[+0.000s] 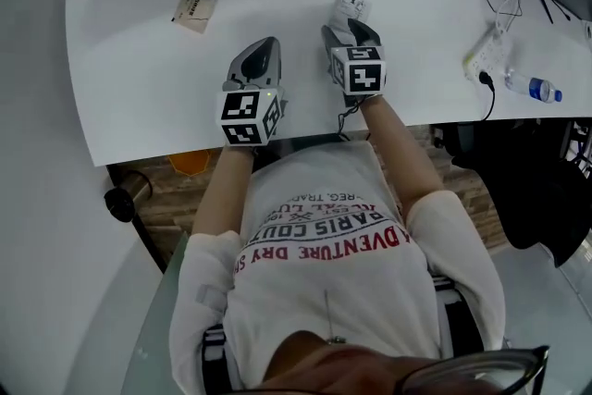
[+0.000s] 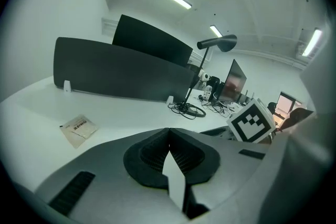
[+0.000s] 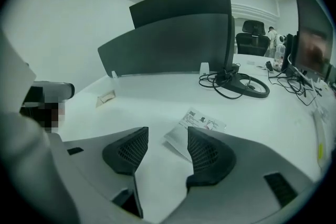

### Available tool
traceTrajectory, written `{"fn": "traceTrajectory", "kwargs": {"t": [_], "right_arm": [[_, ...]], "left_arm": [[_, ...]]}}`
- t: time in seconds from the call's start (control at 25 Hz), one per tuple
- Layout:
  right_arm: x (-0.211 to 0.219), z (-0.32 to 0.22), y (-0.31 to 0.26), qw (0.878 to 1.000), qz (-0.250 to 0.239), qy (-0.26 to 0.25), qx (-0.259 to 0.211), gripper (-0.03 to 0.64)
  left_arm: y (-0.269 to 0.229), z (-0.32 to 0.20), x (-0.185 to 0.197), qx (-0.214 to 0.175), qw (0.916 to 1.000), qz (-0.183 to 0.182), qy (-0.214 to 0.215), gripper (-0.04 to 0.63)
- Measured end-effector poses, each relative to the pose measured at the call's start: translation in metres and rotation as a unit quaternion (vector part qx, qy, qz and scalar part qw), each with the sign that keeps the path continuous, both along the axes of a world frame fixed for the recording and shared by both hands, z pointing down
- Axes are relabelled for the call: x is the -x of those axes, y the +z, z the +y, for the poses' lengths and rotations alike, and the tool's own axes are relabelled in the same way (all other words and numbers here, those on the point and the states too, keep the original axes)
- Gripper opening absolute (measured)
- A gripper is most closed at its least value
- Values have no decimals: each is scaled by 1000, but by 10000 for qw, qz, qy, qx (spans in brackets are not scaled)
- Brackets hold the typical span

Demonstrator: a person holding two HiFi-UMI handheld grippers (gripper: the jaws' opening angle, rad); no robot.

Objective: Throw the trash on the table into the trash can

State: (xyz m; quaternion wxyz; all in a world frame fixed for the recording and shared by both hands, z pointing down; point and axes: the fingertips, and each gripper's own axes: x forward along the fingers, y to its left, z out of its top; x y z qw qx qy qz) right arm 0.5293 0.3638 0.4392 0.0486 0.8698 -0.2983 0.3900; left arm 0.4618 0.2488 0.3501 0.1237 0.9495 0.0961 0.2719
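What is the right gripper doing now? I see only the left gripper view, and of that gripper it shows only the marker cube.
Observer: Its jaws stand apart; the right gripper presses on nothing.
Operator: Is there trash near it?
Observer: Yes. A white paper slip lies flat on the table just ahead, with its near corner between the jaw tips.
Operator: And further to the right on the table?
Observer: The head view shows a water bottle lying on its side near the right edge.
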Motion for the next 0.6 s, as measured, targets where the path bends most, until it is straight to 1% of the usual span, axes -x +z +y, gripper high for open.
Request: {"fn": "traceTrajectory", "kwargs": {"t": [0.24, 0.4, 0.56, 0.6], "right_arm": [[-29, 3, 33, 9988, -45, 68, 481, 226], [-30, 6, 42, 9988, -129, -4, 472, 216], [-24, -3, 40, 9983, -180, -285, 485, 161], [-23, -6, 40, 9977, -166, -381, 541, 84]], "left_arm": [[25, 7, -15, 78, 9997, -239, 42, 23], [36, 12, -15, 122, 9992, -375, 83, 23], [37, 17, -15, 160, 9989, -414, 131, 23], [36, 19, -15, 169, 9989, -411, 147, 23]]}}
